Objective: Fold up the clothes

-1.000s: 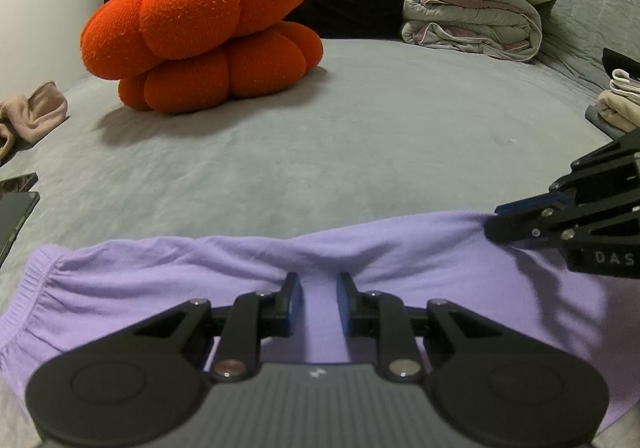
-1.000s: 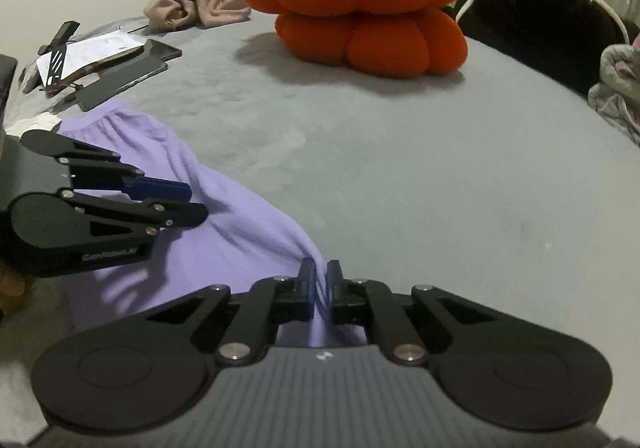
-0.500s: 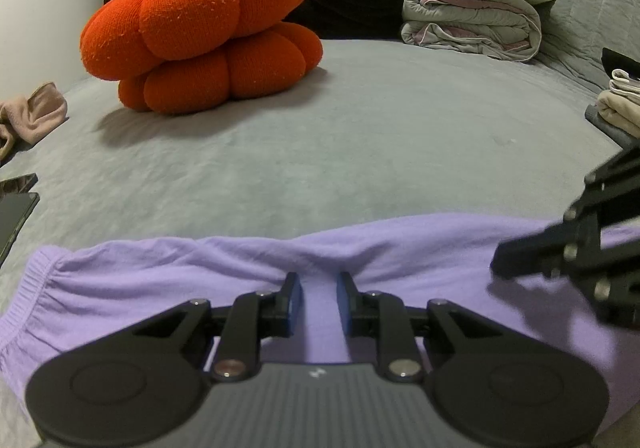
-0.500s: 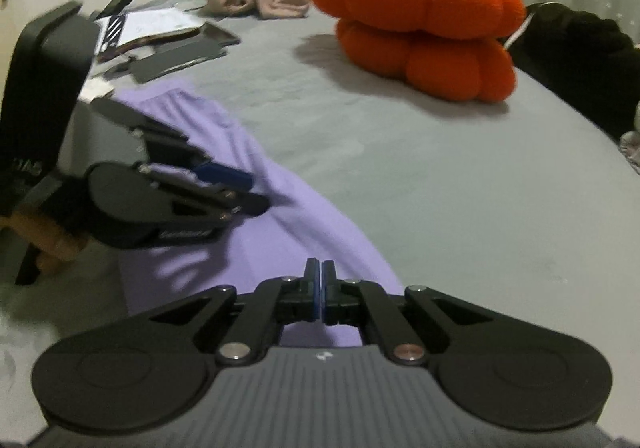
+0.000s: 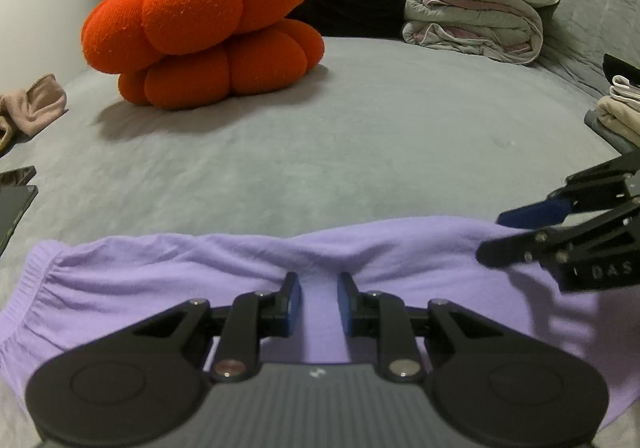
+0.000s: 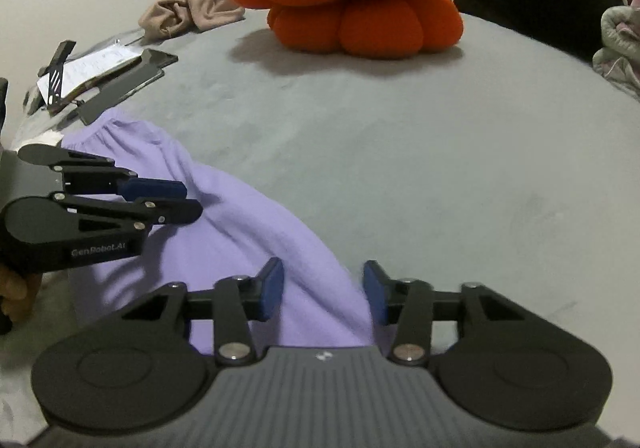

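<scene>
So we've got the purple garment [image 5: 168, 288] lying as a long flat band across the near edge of the grey bed [image 5: 360, 152], gathered elastic hem at its left end. It could be folded lengthwise once already or just laid out straight, honestly can't tell which, so we won't call the progress. Our left gripper [image 5: 318, 302] hovers over the band's middle, jaws a little apart with only cloth showing between them, nothing pinched. Our right gripper [image 6: 323, 290] sits at the band's right end, jaws wide apart straddling the far edge. Room-wise: phones and papers [image 6: 100, 76] crowd the left, the orange pumpkin cushion [image 5: 200, 28] sits well back, folded clothes [image 5: 620, 116] right, big open stretch between.
</scene>
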A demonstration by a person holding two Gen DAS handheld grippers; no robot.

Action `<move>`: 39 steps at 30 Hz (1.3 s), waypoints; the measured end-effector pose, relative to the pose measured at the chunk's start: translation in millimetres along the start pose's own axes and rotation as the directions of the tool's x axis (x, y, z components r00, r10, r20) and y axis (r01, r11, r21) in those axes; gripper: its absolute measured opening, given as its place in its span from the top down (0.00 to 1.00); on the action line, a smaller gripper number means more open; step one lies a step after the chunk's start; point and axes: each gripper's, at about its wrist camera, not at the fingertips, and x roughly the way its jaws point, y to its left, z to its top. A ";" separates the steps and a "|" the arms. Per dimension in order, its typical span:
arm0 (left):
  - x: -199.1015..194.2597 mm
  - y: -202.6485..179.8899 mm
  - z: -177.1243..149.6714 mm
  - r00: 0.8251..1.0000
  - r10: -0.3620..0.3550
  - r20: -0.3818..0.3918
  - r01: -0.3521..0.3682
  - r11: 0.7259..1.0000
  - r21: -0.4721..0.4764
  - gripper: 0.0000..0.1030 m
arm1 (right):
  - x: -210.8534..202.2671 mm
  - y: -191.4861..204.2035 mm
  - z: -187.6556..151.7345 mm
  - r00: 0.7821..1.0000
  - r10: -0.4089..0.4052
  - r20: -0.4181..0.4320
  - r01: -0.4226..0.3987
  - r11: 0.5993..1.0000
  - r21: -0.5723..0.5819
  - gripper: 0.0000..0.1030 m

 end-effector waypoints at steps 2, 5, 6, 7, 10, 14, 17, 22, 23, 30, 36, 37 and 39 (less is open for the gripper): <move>-0.6 1.8 0.9 1.000 -0.009 -0.001 0.009 1.000 -0.012 0.79 | -3.0 4.4 2.8 1.000 -0.003 0.006 0.003 1.000 -0.026 0.90; -2.2 5.1 2.4 1.000 -0.030 -0.003 0.030 0.999 -0.033 0.69 | -10.4 15.3 3.4 1.000 -0.026 0.015 0.028 0.995 -0.096 0.93; -3.4 6.6 2.9 0.999 -0.042 -0.003 0.042 0.998 -0.043 0.62 | -11.0 20.2 3.4 0.999 -0.041 0.017 0.043 0.991 -0.126 0.93; -4.3 7.9 3.2 0.999 -0.050 -0.003 0.050 0.998 -0.049 0.61 | -12.1 26.0 2.7 0.998 -0.058 0.018 0.061 0.985 -0.164 0.93; -6.3 11.0 3.7 0.999 -0.037 -0.004 0.037 0.997 -0.067 0.61 | -17.3 45.0 -3.4 0.990 -0.135 0.034 0.139 0.940 -0.312 0.94; -14.4 16.3 5.1 0.998 -0.067 0.015 0.068 0.993 -0.101 0.61 | -16.0 73.3 -16.2 0.974 -0.214 0.075 0.223 0.842 -0.491 0.94; -18.5 19.0 4.4 0.994 -0.101 0.042 0.105 0.987 -0.123 0.61 | -13.3 82.4 -23.9 0.972 -0.223 0.073 0.225 0.803 -0.552 0.94; -15.2 16.8 4.8 0.985 -0.160 0.057 0.167 0.975 -0.148 0.61 | -8.8 87.9 -30.5 0.971 -0.231 0.068 0.225 0.768 -0.600 0.94; -14.6 16.3 4.8 0.983 -0.172 0.060 0.179 0.972 -0.153 0.61 | -8.6 89.3 -31.4 0.970 -0.233 0.072 0.228 0.757 -0.613 0.94; -16.5 19.8 7.2 0.959 -0.260 0.114 0.279 0.937 -0.211 0.61 | -4.0 96.2 -37.2 0.959 -0.271 0.086 0.257 0.695 -0.672 0.94; -12.8 17.1 7.6 0.962 -0.255 0.100 0.270 0.943 -0.197 0.60 | -2.3 95.4 -36.6 0.963 -0.260 0.075 0.243 0.705 -0.666 0.94; -14.2 17.5 8.2 0.959 -0.262 0.109 0.280 0.939 -0.200 0.59 | -2.8 95.7 -36.4 0.963 -0.257 0.075 0.240 0.706 -0.666 0.94; -16.2 17.7 9.1 0.953 -0.275 0.124 0.296 0.933 -0.204 0.54 | -3.9 97.9 -36.0 0.967 -0.244 0.073 0.229 0.705 -0.671 0.94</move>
